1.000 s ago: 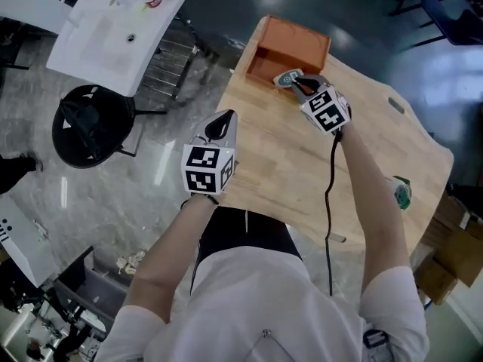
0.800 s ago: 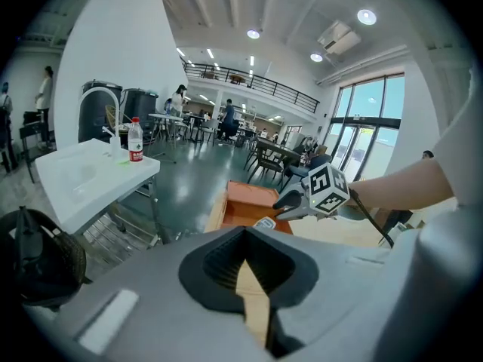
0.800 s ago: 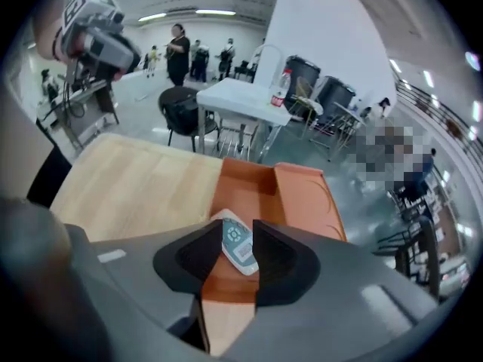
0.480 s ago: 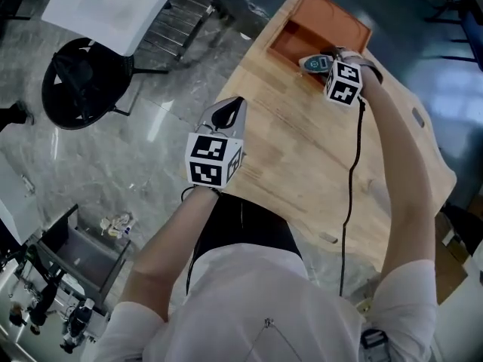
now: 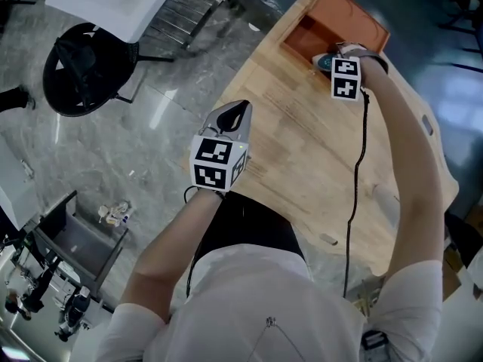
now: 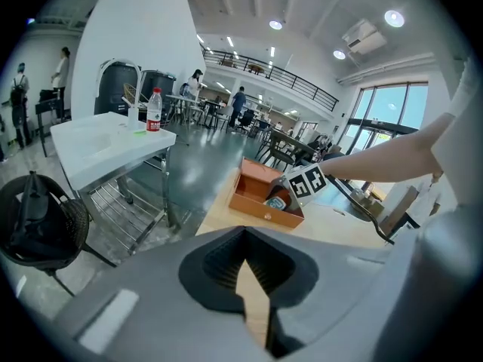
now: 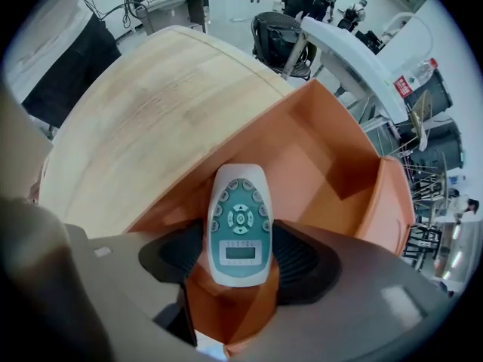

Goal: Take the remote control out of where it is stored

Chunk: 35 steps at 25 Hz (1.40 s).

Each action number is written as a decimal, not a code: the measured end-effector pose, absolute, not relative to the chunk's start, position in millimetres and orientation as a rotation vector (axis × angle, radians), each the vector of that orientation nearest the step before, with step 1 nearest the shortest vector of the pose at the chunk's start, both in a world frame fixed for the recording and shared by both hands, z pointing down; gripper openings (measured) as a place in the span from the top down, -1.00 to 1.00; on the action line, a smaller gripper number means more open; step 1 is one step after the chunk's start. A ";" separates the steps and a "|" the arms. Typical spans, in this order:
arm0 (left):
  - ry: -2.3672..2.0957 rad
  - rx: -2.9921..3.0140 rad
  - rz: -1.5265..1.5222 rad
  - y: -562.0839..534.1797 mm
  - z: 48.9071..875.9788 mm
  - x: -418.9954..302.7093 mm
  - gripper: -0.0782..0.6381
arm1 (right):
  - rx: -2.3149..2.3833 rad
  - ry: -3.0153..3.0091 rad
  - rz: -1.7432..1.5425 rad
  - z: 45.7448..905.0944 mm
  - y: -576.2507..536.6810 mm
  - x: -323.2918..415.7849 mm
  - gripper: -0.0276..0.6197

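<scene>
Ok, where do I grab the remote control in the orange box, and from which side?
Grip the remote control across its two long edges, near the display, from straight above. It lies face up in the orange box, whose walls would likely block any sideways approach.

right gripper (image 7: 240, 258): jaws just opened, remote control (image 7: 240, 228) between them; in head view its tips are hidden under its marker cube (image 5: 345, 78) | remote control: only a sliver shows there; button print too blurred to read | orange box (image 5: 361, 23): near wall behind the cube | floor clutter (image 5: 113, 213), near left: too small to tell
</scene>
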<state>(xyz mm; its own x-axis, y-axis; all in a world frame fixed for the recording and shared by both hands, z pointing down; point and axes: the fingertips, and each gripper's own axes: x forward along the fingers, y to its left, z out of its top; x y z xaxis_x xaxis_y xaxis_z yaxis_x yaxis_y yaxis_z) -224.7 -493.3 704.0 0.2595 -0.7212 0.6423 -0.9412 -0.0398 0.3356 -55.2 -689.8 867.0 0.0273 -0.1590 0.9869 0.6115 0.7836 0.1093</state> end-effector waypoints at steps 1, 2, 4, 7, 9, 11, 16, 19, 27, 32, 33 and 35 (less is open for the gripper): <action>-1.515 1.810 0.388 -491.5 704.9 -224.3 0.78 | -0.402 -1.423 -0.613 868.5 -689.2 -54.8 -0.07; -1.514 1.808 0.387 -490.1 706.0 -224.0 0.78 | -0.406 -1.421 -0.602 869.4 -689.0 -54.3 -0.07; -1.510 1.805 0.390 -488.3 709.4 -223.7 0.78 | -0.405 -1.430 -0.564 870.8 -689.8 -53.4 -0.02; -1.502 1.802 0.391 -485.7 711.3 -222.0 0.78 | -0.374 -1.473 -0.494 871.3 -690.5 -53.1 -0.01; -1.501 1.807 0.392 -484.4 708.4 -220.6 0.78 | -0.343 -1.500 -0.450 868.9 -691.1 -51.2 -0.01; -1.503 1.814 0.396 -483.1 704.5 -220.9 0.78 | -0.312 -1.513 -0.425 864.2 -691.9 -47.9 -0.01; -1.512 1.823 0.411 -478.7 693.9 -223.6 0.78 | -0.186 -1.612 -0.375 833.4 -691.9 -48.0 -0.01; -1.510 1.853 0.418 -481.9 681.8 -223.4 0.78 | -0.015 -1.730 -0.320 791.6 -695.6 -51.1 -0.01; -1.537 2.010 0.418 -504.9 594.7 -211.5 0.78 | 0.436 -2.084 -0.097 630.0 -655.6 -52.5 -0.01; -1.504 2.203 0.397 -541.9 518.0 -181.3 0.78 | 0.801 -2.283 0.155 533.0 -634.6 -31.3 -0.01; -1.495 2.241 0.394 -546.7 502.5 -172.5 0.78 | 0.872 -2.316 0.198 516.0 -628.7 -24.9 -0.01; -1.474 2.311 0.384 -552.2 473.0 -153.0 0.78 | 1.011 -2.363 0.247 485.6 -616.1 -8.8 -0.01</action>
